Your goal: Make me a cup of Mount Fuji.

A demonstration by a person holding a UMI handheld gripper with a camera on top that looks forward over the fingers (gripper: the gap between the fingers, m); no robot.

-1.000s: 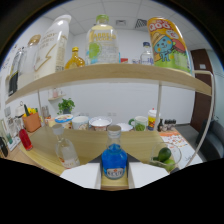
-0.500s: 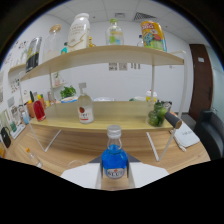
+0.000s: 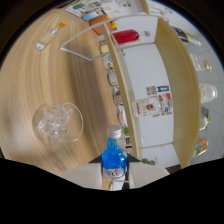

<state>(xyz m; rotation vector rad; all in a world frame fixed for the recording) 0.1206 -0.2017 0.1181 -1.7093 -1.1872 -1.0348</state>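
The gripper (image 3: 114,175) holds a blue bottle (image 3: 114,159) between its two pale fingers (image 3: 85,176), which press on it from either side at its lower body near the label. The bottle is clear with blue liquid, a narrow neck and a pale cap (image 3: 114,131) pointing away from the fingers. The whole scene appears rolled to one side, so the wooden counter (image 3: 45,75) runs up past the bottle rather than lying level. On that counter, near the bottle and off to one side of its cap, sits a glass bowl (image 3: 58,123) filled with ice cubes; it stands apart from the bottle, not touching it. Farther beyond the bowl lies a small clear object (image 3: 46,40), too blurred to name. A thin white frame (image 3: 85,47) stands on the counter past the bowl. On the other side of the bottle a wooden shelf (image 3: 175,85) runs beside a white wall, with a red bottle (image 3: 125,36) and other small items lined along the counter's back edge, and posters (image 3: 150,106) on the wall just beyond the bottle's cap.
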